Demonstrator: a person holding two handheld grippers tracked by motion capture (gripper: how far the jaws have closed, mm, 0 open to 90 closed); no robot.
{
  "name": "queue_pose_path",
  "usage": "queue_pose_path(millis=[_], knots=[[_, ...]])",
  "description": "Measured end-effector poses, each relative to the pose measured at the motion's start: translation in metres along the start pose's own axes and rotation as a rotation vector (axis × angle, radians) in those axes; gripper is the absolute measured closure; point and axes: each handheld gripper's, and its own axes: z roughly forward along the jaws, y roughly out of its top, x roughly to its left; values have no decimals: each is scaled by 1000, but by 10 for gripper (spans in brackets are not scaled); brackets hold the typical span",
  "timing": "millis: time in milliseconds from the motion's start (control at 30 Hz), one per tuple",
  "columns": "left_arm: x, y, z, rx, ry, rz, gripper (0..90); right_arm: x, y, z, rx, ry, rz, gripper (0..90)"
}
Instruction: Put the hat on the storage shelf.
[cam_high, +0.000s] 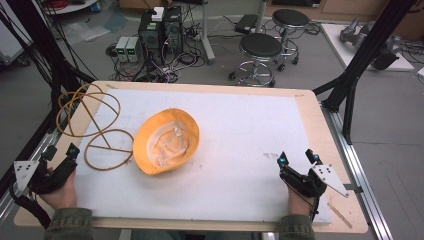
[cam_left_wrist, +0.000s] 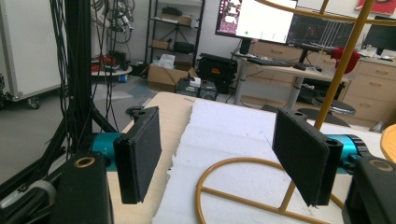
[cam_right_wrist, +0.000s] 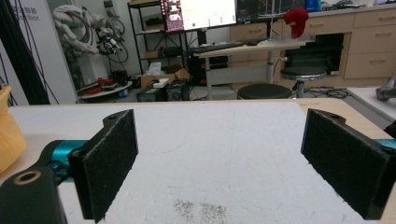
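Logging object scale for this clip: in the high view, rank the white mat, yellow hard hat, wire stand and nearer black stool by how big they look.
1. white mat, by far the largest.
2. wire stand, with its open loops.
3. yellow hard hat, close to the stand, so this order is unsure.
4. nearer black stool; it stands farther off.

Beyond the far edge of the table (cam_high: 316, 125), two black stools (cam_high: 260, 47) are standing on the grey floor (cam_high: 300, 75), and a pair of computer towers (cam_high: 161, 30) is sitting to their left amid tangled cables (cam_high: 167, 70). A black frame strut (cam_high: 362, 55) is slanting down past the table's far right corner. In the right gripper view a monitor (cam_right_wrist: 198, 13) is glowing above a desk (cam_right_wrist: 243, 49) (a red object (cam_right_wrist: 295, 17) is showing above its right end), with wooden drawers (cam_right_wrist: 369, 42) standing beside it.
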Motion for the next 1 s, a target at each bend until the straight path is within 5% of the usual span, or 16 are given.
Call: queue_pose_path(millis=[467,567,1000], knots=[[2,0,-3,-3,7,-22,328,9,10,10,19,103,34,97],[3,0,-3,-5,10,-35,329,14,27,16,1,166,21,97],[1,0,-4,-2,2,-22,329,40,59,41,1,242,-54,97]])
